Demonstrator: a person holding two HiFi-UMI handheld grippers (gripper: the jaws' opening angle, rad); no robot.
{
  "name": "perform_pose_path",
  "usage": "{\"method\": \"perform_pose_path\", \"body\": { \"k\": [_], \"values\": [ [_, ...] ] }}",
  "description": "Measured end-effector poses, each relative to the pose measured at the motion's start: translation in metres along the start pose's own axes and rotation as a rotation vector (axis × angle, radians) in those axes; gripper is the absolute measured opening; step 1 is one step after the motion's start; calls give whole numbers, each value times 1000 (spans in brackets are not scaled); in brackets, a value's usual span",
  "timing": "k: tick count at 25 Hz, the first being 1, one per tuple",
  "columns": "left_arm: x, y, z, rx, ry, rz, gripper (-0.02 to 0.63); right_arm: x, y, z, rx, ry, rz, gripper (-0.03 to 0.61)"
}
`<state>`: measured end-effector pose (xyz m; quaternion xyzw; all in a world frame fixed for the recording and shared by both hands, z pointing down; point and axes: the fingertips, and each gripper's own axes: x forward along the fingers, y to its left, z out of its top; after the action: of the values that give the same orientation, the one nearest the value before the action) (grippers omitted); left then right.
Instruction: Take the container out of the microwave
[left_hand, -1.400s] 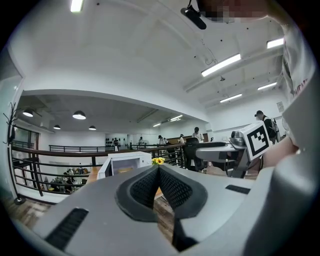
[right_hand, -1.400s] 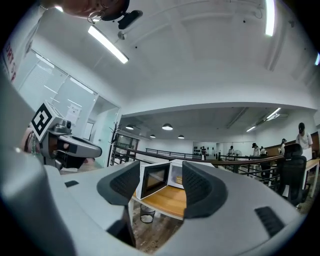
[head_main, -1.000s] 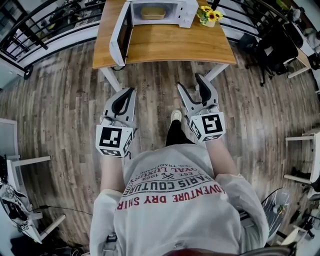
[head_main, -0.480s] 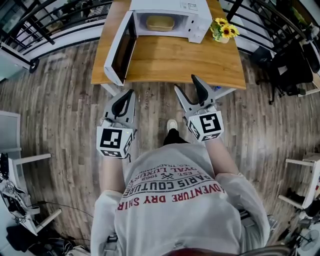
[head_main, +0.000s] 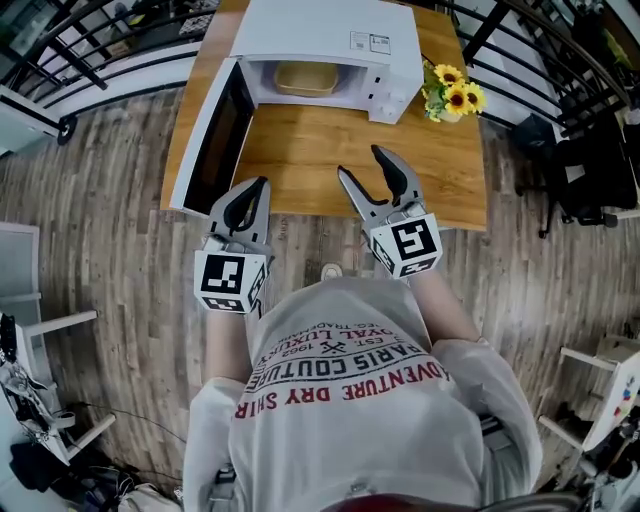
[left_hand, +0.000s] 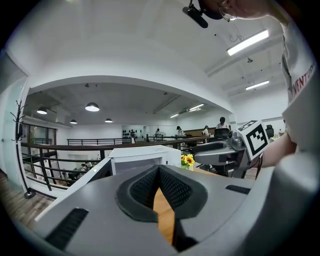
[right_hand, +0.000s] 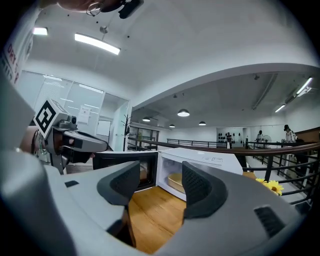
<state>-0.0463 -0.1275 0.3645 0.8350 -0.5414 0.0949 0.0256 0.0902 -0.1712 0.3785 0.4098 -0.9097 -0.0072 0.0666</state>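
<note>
Container (head_main: 305, 78) well beyond R hand-held gripper (head_main: 360, 160)

The table (head_main: 300, 150) stands before me at twelve o'clock. The microwave (head_main: 310, 30) sits at its far edge, its door (head_main: 212, 140) open out toward eleven, with the container (head_main: 305, 78) inside. The flowers (head_main: 455, 92) stand just beside the microwave at one o'clock. My left gripper (head_main: 262, 183) reaches over the table's near edge at eleven. My right gripper (head_main: 360, 162) is over the tabletop at twelve, in front of the microwave and apart from it.
</note>
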Motion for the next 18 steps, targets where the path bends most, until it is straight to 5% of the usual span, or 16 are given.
{"method": "perform_pose_path", "body": {
  "k": [10, 18],
  "values": [
    [64, 20, -14, -34, 58, 15, 14, 75, -42, -25, -30, 144, 117, 261],
    [101, 59, -29, -71, 68, -17, 14, 145, -48, -61, -122, 361, 196, 261]
  ]
}}
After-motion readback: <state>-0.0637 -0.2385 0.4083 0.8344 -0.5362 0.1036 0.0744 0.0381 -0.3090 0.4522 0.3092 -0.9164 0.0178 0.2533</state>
